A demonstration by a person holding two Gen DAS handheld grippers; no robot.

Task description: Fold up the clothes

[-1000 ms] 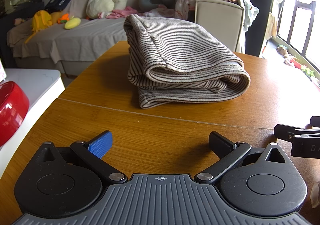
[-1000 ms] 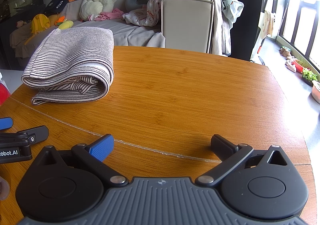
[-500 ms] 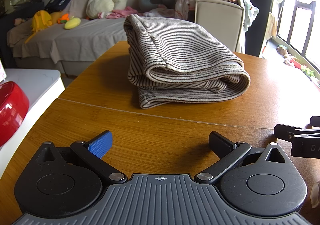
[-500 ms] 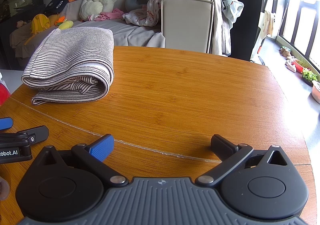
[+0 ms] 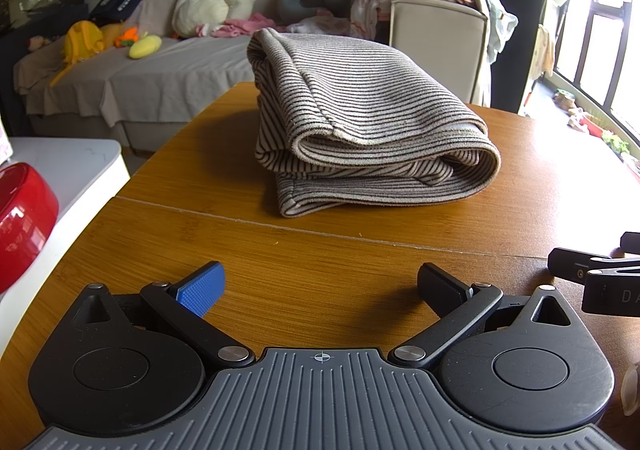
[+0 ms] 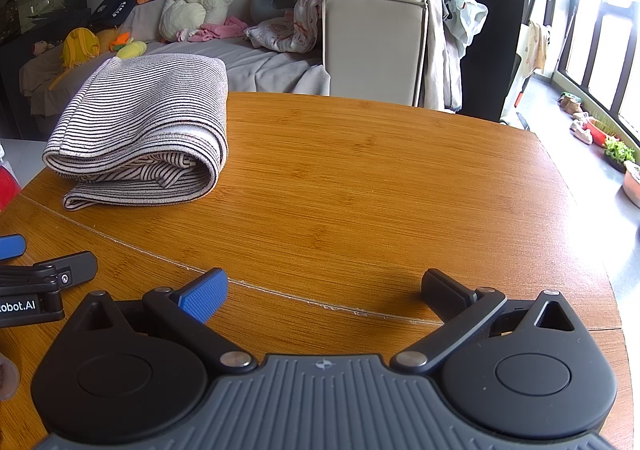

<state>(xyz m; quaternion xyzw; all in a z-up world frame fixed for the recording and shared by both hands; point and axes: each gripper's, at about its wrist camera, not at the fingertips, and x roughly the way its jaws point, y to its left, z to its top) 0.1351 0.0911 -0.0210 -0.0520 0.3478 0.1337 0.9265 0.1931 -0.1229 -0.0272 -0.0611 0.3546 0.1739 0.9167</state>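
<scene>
Here we found the folded grey-and-black striped knit garment lying on the round honey-coloured wooden table, and we took that bundle as our landmark. Its rolled fold faced the cameras, and its far end reached the table's back rim. Nearer than the bundle, a thin seam crossed the tabletop from side to side. To the right of the garment the wood lay bare out to the curved edge, which left broad room there.

Our left gripper rested low over the table on the near side of the seam, straight in front of the bundle, its blue and black fingers spread wide with nothing between them. Our right gripper sat well to the right of the garment, likewise wide apart and holding nothing. Neither touched the cloth.

Left of the bundle, beyond the table's rim, stood a white counter with a glossy red bowl.

On the left gripper's side we read "obot.AI"; on the right gripper's, only "DA".
</scene>
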